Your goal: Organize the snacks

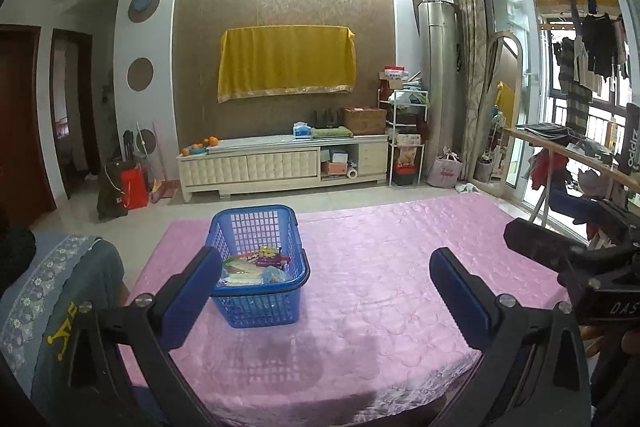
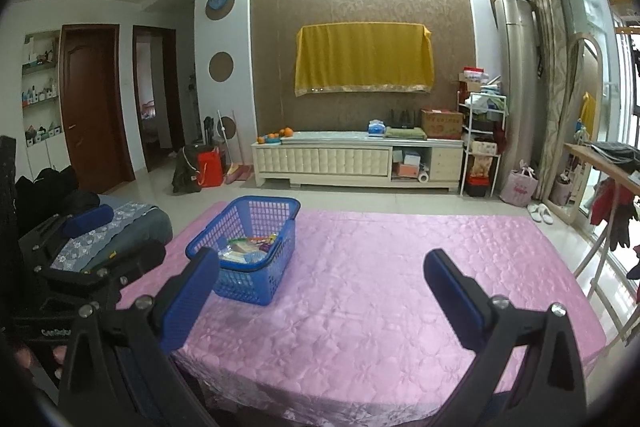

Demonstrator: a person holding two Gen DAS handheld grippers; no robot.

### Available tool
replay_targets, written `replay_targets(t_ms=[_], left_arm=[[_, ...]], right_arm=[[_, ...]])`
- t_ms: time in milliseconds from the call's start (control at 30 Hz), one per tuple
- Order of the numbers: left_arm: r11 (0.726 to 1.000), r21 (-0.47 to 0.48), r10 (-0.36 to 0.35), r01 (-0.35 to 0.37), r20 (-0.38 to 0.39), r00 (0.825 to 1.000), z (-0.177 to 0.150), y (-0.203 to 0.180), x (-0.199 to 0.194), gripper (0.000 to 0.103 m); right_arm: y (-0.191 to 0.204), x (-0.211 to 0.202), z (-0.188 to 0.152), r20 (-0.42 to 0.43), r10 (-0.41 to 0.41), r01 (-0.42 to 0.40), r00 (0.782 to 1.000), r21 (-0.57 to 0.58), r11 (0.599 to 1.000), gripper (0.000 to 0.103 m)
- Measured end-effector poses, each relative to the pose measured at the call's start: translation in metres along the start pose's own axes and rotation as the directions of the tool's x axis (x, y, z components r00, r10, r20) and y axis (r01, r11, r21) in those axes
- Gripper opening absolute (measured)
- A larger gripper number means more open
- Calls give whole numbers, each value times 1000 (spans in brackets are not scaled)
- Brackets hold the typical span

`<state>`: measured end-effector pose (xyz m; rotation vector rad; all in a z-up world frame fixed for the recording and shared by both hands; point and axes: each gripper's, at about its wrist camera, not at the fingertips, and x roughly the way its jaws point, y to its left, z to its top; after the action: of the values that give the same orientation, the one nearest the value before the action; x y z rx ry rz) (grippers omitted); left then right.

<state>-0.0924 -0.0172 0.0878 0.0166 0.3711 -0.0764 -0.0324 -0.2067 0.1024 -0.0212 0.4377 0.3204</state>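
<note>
I hold the left gripper (image 1: 326,287) and right gripper (image 2: 320,287) spread wide, empty, above the pink quilted tablecloth (image 2: 400,267). The snack packets (image 1: 256,267), seemingly all gathered, lie inside the blue plastic lattice basket (image 1: 256,311); next I'd check for strays.

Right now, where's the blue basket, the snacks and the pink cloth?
blue basket (image 1: 256,311), left wrist view, front wall.
snacks (image 1: 248,269), left wrist view, top of the packet pile.
pink cloth (image 2: 380,267), right wrist view, bare middle.
</note>
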Motion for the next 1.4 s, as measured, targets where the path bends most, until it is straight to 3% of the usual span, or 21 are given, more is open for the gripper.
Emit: replay_targets(t_ms=[567, 900, 1400], left_arm=[[999, -31, -43, 43, 4, 999, -4, 2, -7, 103], [999, -25, -22, 22, 2, 1000, -6, 1, -11, 103], [998, -44, -44, 43, -15, 999, -5, 2, -14, 103]], right_arm=[[7, -12, -7, 5, 0, 0, 1000, -4, 1000, 103], [10, -12, -9, -14, -4, 4, 1000, -3, 1000, 103], [8, -13, -8, -37, 5, -5, 999, 5, 1000, 103]])
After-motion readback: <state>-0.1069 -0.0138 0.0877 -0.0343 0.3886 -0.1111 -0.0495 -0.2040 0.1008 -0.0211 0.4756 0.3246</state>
